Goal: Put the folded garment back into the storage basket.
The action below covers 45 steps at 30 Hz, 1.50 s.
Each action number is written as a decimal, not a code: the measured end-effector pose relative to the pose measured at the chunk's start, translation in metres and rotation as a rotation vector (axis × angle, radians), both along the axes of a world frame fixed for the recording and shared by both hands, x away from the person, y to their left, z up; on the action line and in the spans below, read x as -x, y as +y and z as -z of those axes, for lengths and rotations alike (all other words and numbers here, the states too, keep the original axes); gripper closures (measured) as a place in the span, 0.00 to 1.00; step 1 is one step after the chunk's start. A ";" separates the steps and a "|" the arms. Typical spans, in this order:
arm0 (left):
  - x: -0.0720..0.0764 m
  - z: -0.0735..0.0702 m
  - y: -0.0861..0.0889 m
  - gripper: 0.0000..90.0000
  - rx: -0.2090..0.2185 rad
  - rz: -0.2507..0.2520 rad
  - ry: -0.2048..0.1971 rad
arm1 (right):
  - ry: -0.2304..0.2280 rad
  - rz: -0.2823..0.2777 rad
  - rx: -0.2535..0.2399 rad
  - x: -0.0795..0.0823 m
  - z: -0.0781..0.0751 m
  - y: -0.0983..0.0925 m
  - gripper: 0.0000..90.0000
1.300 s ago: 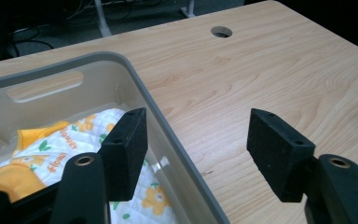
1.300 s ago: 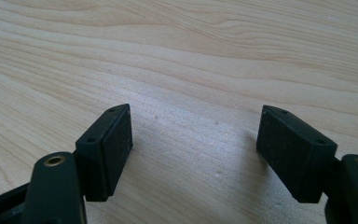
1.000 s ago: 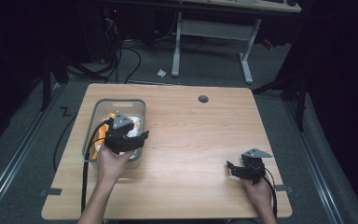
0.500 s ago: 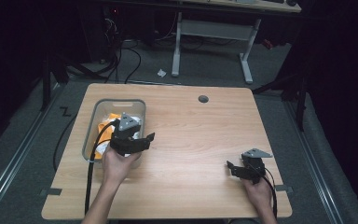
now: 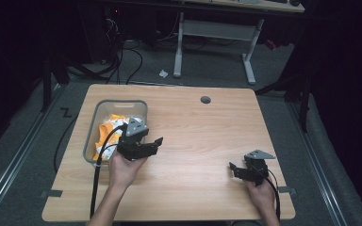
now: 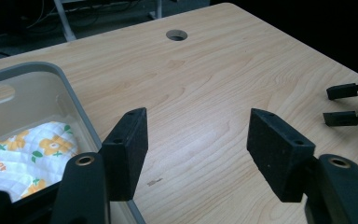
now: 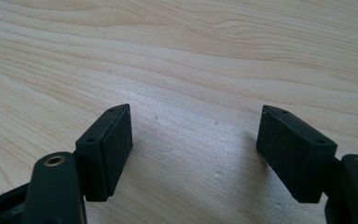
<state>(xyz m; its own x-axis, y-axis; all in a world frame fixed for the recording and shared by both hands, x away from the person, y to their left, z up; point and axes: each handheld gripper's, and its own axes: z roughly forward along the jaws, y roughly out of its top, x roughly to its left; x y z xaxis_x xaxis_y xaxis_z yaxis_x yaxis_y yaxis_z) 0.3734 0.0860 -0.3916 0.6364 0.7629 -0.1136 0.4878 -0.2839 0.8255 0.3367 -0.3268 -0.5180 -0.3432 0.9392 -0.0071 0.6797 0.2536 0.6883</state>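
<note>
A: Where's the cloth?

B: The orange-and-white flowered cloth (image 5: 107,134) lies crumpled in the clear plastic bin (image 5: 140,104), which stands on the left part of the wooden table (image 5: 198,141). In the left gripper view the cloth (image 6: 28,156) sits low in the bin (image 6: 70,95), left of the jaws.

A: And the left gripper?

B: The left gripper (image 5: 154,143) hangs just over the bin's right wall, toward its near corner, pointing right across the table. Its jaws stand wide apart with nothing between them; bare wood shows in the gap (image 6: 196,154). It does not touch the cloth.

A: The right one?

B: The right gripper (image 5: 233,169) is near the table's near right corner, well apart from the bin, held in the person's right hand (image 5: 261,195) and pointing left. Its jaws are also spread wide over plain tabletop and hold nothing (image 7: 193,149). Its jaw tips show at the right edge of the left gripper view (image 6: 349,102).

A: Anything else on the table?

B: A round cable hole (image 5: 205,100) at the far side, right of the bin. Beyond the table, on the dark floor, stands a desk's white frame (image 5: 214,33) with cables (image 5: 127,56) to its left.
</note>
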 end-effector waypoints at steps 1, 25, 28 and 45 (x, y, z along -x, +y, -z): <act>0.000 0.000 0.000 0.43 0.001 0.001 0.001 | 0.000 -0.001 0.001 0.000 0.000 0.000 0.30; 0.012 0.015 -0.016 0.43 0.030 0.059 0.024 | 0.000 -0.001 0.001 0.000 0.000 0.000 0.30; 0.013 0.017 -0.016 0.43 0.034 0.061 0.027 | -0.001 -0.001 0.001 0.000 0.000 0.000 0.30; 0.017 0.034 -0.028 0.43 0.042 0.083 0.049 | 0.000 -0.001 0.001 0.000 0.000 0.000 0.30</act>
<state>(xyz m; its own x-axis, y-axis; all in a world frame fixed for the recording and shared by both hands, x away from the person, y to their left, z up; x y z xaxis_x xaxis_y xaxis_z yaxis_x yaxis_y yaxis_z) 0.3559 0.0584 -0.4253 0.6903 0.7015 -0.1770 0.5044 -0.2912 0.8129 0.3367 -0.3268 -0.5181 -0.3441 0.9389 -0.0080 0.6791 0.2547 0.6884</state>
